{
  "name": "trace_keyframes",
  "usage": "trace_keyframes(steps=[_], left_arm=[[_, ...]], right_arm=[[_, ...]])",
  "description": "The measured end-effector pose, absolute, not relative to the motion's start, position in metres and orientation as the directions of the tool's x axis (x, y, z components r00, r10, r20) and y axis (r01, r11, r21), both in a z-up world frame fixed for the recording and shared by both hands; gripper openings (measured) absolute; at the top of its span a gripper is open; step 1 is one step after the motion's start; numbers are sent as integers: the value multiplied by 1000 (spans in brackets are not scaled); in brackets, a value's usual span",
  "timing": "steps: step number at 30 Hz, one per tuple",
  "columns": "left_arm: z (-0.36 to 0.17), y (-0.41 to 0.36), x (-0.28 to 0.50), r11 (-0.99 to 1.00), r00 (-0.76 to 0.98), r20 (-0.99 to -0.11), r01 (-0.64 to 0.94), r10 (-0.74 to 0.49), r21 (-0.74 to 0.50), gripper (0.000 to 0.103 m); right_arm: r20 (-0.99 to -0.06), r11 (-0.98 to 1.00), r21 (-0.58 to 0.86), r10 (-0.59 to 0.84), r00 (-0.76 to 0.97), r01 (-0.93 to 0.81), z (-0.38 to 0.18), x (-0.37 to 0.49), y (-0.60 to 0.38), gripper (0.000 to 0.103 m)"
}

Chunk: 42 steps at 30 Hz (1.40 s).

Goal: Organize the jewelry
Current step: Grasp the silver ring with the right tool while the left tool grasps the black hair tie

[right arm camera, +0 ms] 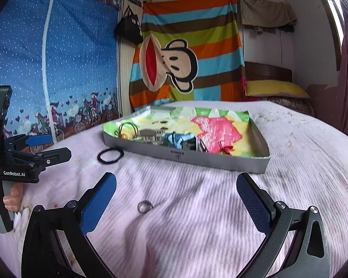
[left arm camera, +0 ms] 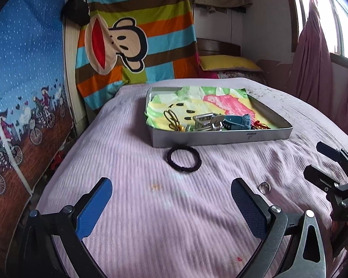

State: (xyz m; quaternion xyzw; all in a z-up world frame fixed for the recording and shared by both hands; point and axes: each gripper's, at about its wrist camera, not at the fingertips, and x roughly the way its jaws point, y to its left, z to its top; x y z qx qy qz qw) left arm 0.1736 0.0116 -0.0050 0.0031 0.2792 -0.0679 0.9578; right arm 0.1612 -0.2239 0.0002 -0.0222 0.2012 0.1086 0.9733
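A grey metal tray [left arm camera: 220,136] [right arm camera: 197,156] lined with a bright cloth sits on the pink bedspread and holds hair clips, a blue clip [left arm camera: 237,121] [right arm camera: 179,140] and small trinkets. A black hair tie [left arm camera: 184,159] [right arm camera: 110,154] lies on the bed just in front of the tray. A small silver ring [left arm camera: 264,187] [right arm camera: 145,206] rests nearer to me. My left gripper [left arm camera: 171,199] [right arm camera: 55,147] is open and empty, short of the hair tie. My right gripper [right arm camera: 176,194] [left arm camera: 313,161] is open and empty, with the ring just ahead of its left finger.
The bed's left edge drops beside a blue zip wardrobe [right arm camera: 51,69]. A striped cartoon cloth [left arm camera: 139,34] hangs at the back. A yellow pillow [right arm camera: 276,89] and a dark headboard lie beyond the tray. Pink curtains [left arm camera: 313,53] hang at the right.
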Motion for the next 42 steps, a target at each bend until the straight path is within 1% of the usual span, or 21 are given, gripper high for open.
trace_keyframes(steps=[4, 5, 6, 8, 10, 19, 24, 25, 26, 27, 29, 34, 39, 42], left_arm=[[-13, 16, 181, 992, 809, -575, 117, -127, -54, 103], [-16, 17, 184, 992, 800, -586, 113, -127, -61, 103], [-18, 17, 185, 992, 794, -594, 108, -125, -64, 103], [-22, 19, 189, 992, 782, -611, 99, -123, -73, 103], [-24, 19, 191, 993, 777, -618, 93, -119, -74, 103], [-26, 10, 203, 997, 748, -661, 73, -61, -11, 103], [-25, 5, 216, 997, 727, -685, 78, -54, 4, 103], [-25, 4, 219, 997, 723, -689, 81, -50, 12, 103], [-26, 2, 222, 996, 719, -693, 90, -53, 17, 103], [-26, 0, 224, 995, 717, -695, 99, -57, 20, 103], [-26, -3, 228, 993, 715, -697, 114, -62, 29, 101], [-28, -13, 241, 988, 704, -707, 147, -71, 47, 90], [-28, -20, 252, 985, 697, -712, 167, -80, 52, 83], [-29, -22, 257, 984, 694, -715, 172, -86, 49, 79]], right_arm=[[-435, 972, -9, 207, 877, -234, -8, 167, -221, 102], [-458, 972, -21, 199, 866, -234, -11, 171, -217, 102], [-458, 972, -21, 199, 866, -234, -11, 171, -217, 102], [-494, 970, -42, 190, 848, -241, -17, 177, -210, 102], [-508, 968, -50, 187, 841, -245, -20, 180, -207, 102], [-602, 959, -107, 148, 785, -263, -37, 194, -191, 102], [-638, 957, -118, 131, 759, -264, -42, 200, -187, 101], [-643, 957, -114, 133, 754, -266, -43, 201, -188, 99], [-647, 958, -110, 135, 751, -267, -43, 202, -188, 91], [-652, 957, -102, 141, 745, -271, -44, 203, -188, 80], [-667, 957, -89, 149, 730, -276, -46, 206, -189, 67], [-675, 947, -84, 175, 717, -311, -49, 209, -185, 57], [-689, 928, -95, 200, 697, -360, -50, 211, -177, 41], [-700, 918, -93, 215, 681, -386, -50, 214, -174, 34]])
